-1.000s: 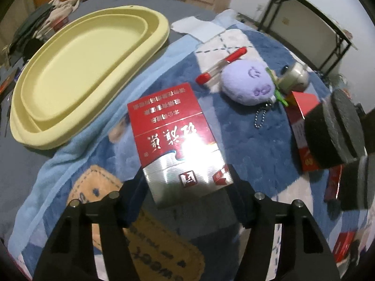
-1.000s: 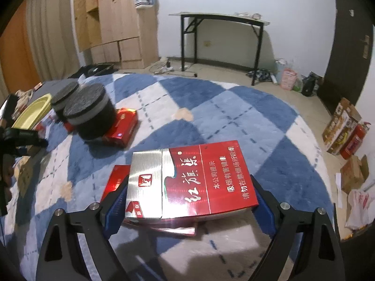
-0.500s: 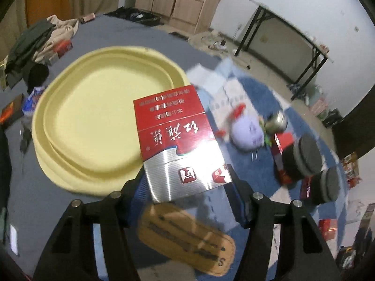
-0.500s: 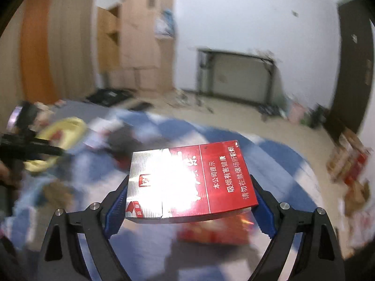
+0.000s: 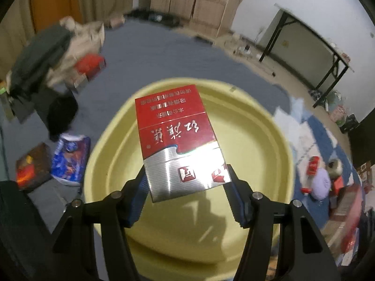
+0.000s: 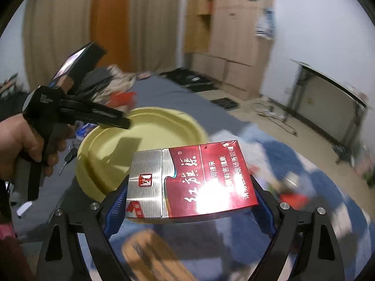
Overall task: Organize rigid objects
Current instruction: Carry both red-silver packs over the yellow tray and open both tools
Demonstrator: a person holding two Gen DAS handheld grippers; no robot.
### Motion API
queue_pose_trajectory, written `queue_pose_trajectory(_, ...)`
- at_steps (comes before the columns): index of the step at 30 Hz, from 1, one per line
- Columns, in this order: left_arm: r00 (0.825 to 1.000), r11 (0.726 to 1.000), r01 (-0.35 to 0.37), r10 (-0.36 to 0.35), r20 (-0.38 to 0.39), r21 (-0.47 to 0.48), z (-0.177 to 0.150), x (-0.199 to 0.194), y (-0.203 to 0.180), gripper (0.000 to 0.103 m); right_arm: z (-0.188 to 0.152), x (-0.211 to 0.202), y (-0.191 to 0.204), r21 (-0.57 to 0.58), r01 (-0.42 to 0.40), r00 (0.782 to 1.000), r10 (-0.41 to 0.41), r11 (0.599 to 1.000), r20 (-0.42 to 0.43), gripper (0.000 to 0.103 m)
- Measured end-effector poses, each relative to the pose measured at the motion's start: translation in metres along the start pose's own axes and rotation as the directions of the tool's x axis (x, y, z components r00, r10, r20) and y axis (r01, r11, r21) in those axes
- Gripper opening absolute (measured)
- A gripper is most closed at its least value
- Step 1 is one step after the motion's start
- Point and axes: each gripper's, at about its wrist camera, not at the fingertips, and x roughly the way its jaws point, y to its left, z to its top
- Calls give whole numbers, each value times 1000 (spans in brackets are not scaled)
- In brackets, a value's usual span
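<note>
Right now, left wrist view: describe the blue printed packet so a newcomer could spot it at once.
Start at the big yellow tray in the middle of the left wrist view, then go to its left edge, where clutter lies on the grey blanket. The blue packet lies flat right beside the tray's rim. It is the only blue-and-white thing there, between a dark box with orange print and a black lump farther back.

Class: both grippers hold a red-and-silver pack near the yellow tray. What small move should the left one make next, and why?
Probably lower the left gripper towards the yellow tray and release there. Its red-and-silver pack hangs above the tray's bare floor, clamped between the jaws, so a short descent looks enough.
</note>
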Motion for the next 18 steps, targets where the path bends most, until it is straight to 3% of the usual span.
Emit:
queue_pose_trajectory(6,997,1000,-7,7,-76,11,7,32,21,62,22,78,38,-114,-85,992,74,990,-102,90)
queue_pose_trajectory(9,992,999,36,-31,-121,34,-2,41,18,61,29,106,51,-136,-115,984,94,984,-152,90)
queue_pose_trajectory(13,992,998,22,-15,-122,62,-5,47,17,61,28,132,60,-163,-113,972,75,980,-225,90)
queue_pose_trajectory(18,993,998,8,0,-119,67,-4,49,12,62,31,152,61,-121,-108,965,75,987,-250,91)
